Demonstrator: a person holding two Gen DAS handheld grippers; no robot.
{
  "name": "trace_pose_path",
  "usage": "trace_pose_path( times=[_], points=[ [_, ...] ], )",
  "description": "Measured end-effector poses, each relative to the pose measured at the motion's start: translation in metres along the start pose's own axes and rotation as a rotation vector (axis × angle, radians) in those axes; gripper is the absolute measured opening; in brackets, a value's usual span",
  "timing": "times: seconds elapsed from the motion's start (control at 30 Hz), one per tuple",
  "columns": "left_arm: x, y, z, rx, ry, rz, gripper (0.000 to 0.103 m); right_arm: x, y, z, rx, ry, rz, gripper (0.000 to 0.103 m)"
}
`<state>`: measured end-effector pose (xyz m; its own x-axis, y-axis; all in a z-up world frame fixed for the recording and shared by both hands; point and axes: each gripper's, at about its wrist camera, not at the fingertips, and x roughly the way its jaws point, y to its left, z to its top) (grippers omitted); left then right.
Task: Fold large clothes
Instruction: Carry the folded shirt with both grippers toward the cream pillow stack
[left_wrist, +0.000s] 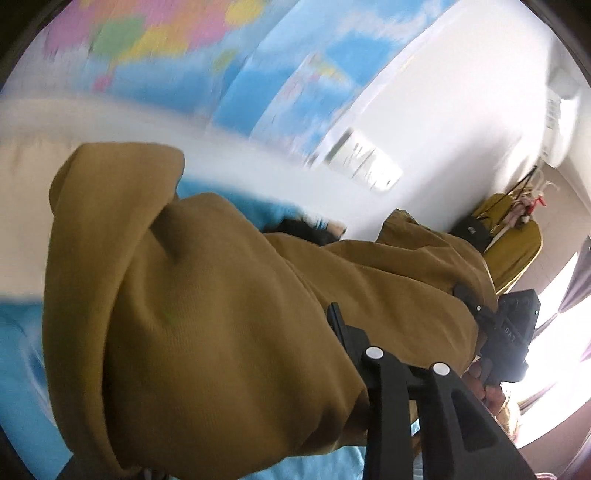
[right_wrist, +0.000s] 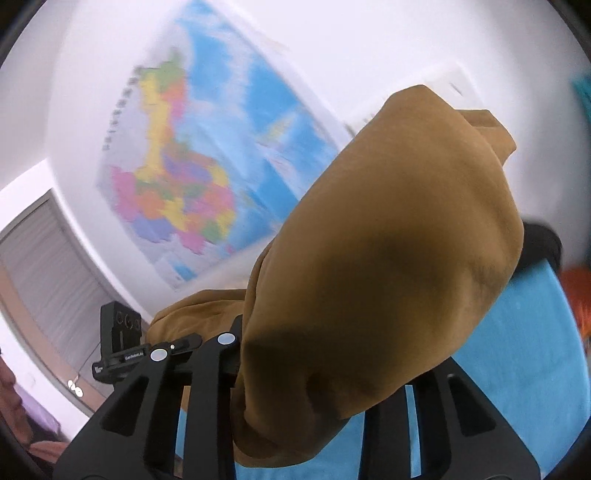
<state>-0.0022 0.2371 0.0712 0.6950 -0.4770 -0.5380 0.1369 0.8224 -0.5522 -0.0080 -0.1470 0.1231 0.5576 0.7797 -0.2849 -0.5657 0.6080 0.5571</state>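
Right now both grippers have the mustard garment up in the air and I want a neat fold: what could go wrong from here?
1. The mustard garment drapes bunched over the left gripper, hiding its edges, so the fold may come out crooked.
2. Cloth covers the right gripper; a shallow pinch could slip.
3. Hanging fabric might drag across the blue surface and crease.

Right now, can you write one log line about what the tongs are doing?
step: lift garment | left tongs: shut on mustard garment | right tongs: shut on it | below: blue sheet | wall: map
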Motion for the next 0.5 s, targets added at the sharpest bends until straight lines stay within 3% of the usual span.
trace_pose_path(
  times=[0.13,0.27,0.5],
  points=[
    [-0.054,-0.001,0.044,0.063,-0.126,0.042,0.030,0.040,0.039,0.035,-0.058,-0.043,0.101,0.029],
    [-0.106,0.014,0.083,0.087,-0.258,0.151,0.030,0.100,0.079,0.060,-0.107,-0.051,0.207,0.029],
    [-0.184,0.105,0.130,0.022,-0.425,0.401,0.030,0.248,0.160,0.064,-0.158,0.032,0.342,0.029]
  ],
)
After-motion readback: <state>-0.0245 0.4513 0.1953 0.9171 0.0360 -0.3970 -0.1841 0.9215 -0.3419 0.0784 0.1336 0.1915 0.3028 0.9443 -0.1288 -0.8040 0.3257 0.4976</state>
